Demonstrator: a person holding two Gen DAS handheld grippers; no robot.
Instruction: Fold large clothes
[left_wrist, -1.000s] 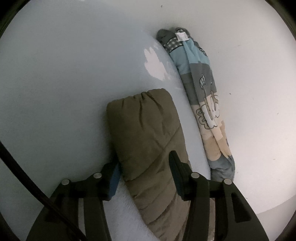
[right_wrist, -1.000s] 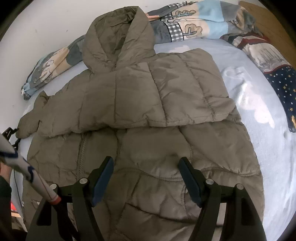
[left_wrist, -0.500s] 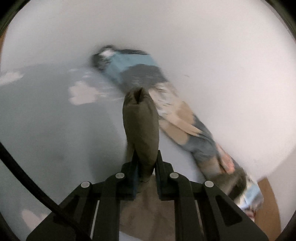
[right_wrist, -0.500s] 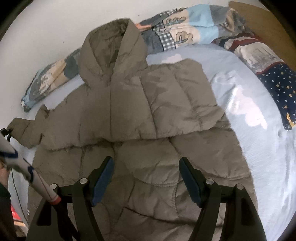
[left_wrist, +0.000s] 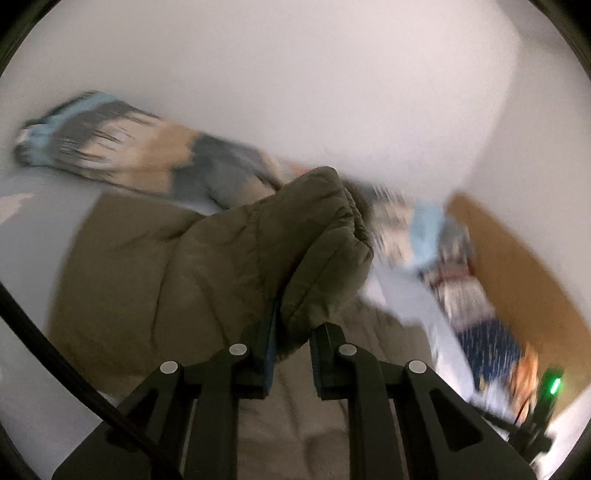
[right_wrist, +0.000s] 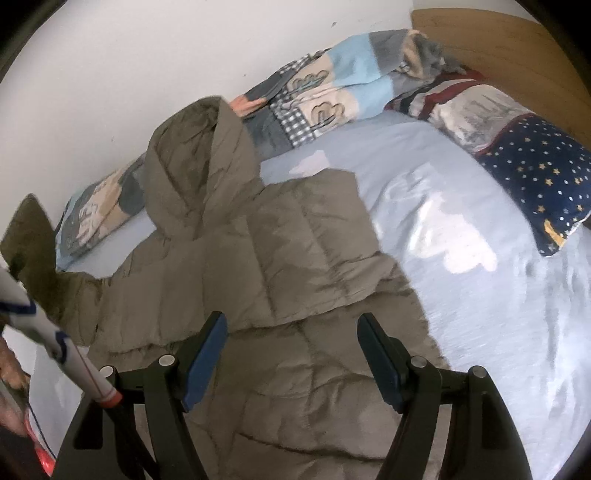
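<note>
- Left gripper: jaws nearly closed, clamped on olive jacket sleeve, lifted above the jacket body.
- Right gripper: jaws wide apart, gripping nothing, hovering over the jacket's lower half w/ fingers pointing toward its hood.

From my remote station I see a pale blue bedsheet with white cloud shapes. A patchwork blanket lies bunched along the white wall. Beside it, 1 navy pillow dotted with stars rests near a wooden headboard. In my left view, a small green light glows at the lower right.
</note>
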